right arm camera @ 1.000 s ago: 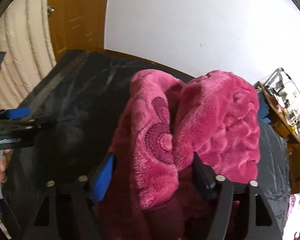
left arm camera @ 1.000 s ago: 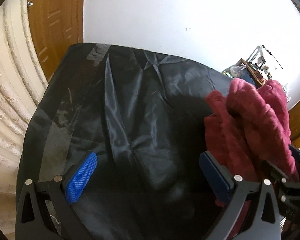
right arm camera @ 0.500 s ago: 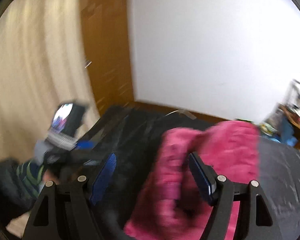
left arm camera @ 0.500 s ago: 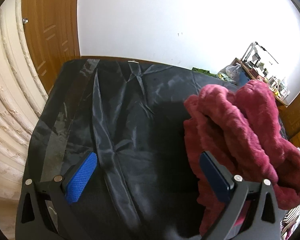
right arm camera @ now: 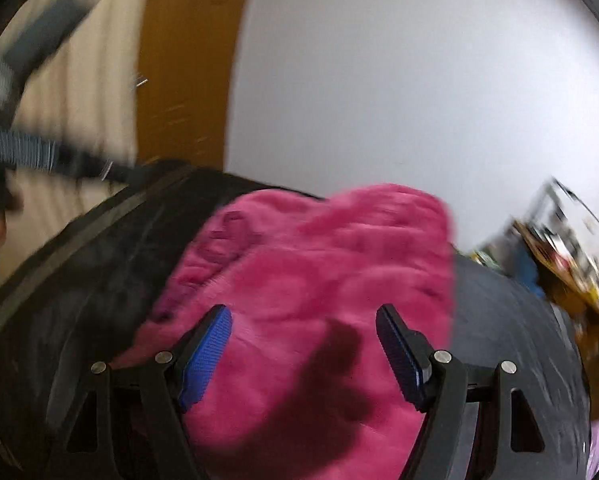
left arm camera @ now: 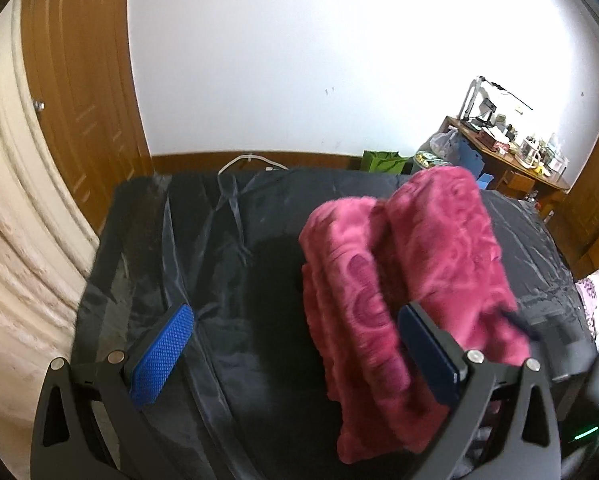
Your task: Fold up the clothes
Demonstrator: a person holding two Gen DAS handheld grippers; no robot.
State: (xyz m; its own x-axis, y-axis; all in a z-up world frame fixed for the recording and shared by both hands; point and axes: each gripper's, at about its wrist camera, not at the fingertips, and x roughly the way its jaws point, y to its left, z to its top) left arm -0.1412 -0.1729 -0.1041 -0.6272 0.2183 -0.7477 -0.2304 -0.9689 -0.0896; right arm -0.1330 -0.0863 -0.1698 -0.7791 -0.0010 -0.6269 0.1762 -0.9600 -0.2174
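**Pink garment dropped out of the right gripper's hold**

Since a second before, the pink garment point(right arm camera: 307, 304) had left the right gripper point(right arm camera: 303, 360), whose fingers now stood wide apart above it, holding nothing. Bunched on the black sheet point(left arm camera: 227, 264), it could unroll if nudged. Left gripper point(left arm camera: 295, 356) hovered level, wide apart, holding nothing.

Left gripper point(left arm camera: 295, 354) wide apart, pink fleece garment point(left arm camera: 411, 280), black sheet point(left arm camera: 203, 240)

A white wall point(left arm camera: 319, 60) stands behind the black-covered bed point(left arm camera: 227, 240). A wooden door point(left arm camera: 79, 100) is at the left, and a cluttered wooden desk point(left arm camera: 511, 156) at the right.
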